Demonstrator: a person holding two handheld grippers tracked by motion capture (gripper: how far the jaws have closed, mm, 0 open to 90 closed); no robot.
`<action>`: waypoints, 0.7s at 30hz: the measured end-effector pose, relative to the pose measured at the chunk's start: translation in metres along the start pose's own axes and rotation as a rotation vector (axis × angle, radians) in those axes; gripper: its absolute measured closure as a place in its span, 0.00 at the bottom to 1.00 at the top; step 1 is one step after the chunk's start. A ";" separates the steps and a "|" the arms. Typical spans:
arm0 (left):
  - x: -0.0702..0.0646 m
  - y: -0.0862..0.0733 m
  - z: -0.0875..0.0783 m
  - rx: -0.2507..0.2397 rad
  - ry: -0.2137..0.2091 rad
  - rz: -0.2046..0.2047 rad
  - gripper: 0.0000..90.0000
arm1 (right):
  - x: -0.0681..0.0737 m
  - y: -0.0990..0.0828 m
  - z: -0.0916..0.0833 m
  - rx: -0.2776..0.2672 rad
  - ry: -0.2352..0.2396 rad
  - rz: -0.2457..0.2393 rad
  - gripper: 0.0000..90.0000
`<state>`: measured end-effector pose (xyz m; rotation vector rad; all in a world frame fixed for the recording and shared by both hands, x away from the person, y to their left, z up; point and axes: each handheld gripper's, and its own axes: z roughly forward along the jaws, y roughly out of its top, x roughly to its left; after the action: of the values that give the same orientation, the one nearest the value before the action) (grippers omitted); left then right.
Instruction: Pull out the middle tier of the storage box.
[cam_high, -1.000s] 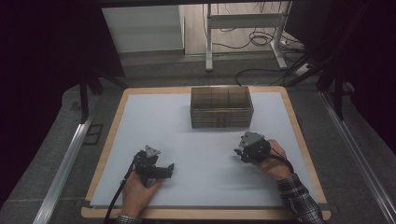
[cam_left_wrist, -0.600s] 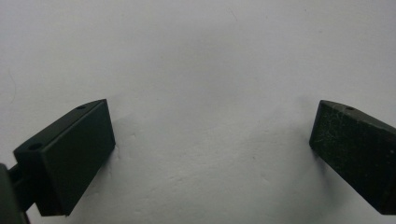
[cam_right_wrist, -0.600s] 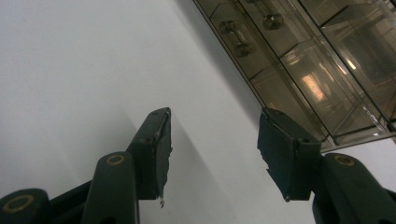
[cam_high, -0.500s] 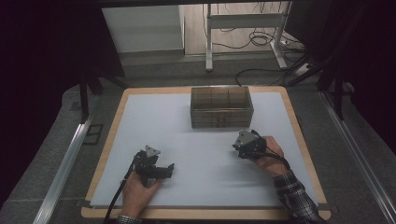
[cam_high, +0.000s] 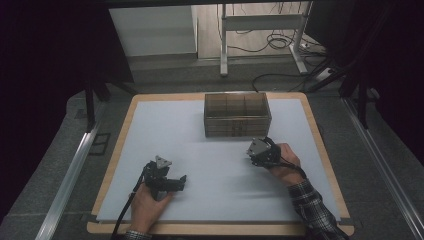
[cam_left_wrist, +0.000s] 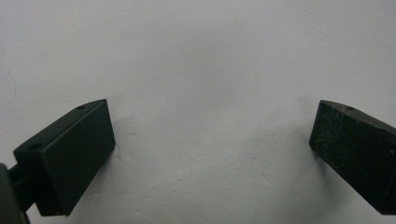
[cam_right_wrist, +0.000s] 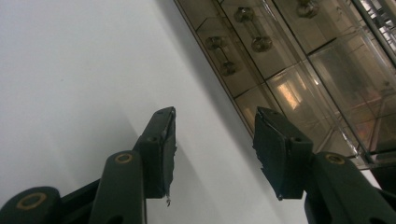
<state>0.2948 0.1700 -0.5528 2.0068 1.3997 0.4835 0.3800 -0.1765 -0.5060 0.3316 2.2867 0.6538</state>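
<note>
A brown see-through drawer box stands at the back middle of the white mat. My right gripper hovers just in front of the box's right half, held by a hand in a plaid sleeve. In the right gripper view its jaws stand partly apart and have just been closing, with nothing between them; the box front with its small knobs lies close ahead. My left gripper rests at the front left. Its jaws are wide open over bare mat.
The mat lies on a wooden board with a raised edge. Beyond the table, on the floor, are a white desk frame and loose cables. A metal rail runs along the left side.
The right gripper has edged slightly toward the box. The left hand and gripper have kept still.
</note>
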 end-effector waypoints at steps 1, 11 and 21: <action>0.000 0.000 0.000 0.000 0.000 0.000 0.00 | 0.000 0.000 0.001 -0.003 -0.006 -0.005 0.55; 0.000 0.000 0.000 0.000 0.000 0.000 0.00 | 0.003 0.008 0.008 0.001 -0.084 -0.077 0.61; 0.000 0.000 0.000 0.000 0.000 0.000 0.00 | 0.010 0.014 0.018 0.014 -0.162 -0.168 0.64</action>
<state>0.2948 0.1700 -0.5528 2.0066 1.3996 0.4835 0.3864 -0.1543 -0.5148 0.1887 2.1380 0.5068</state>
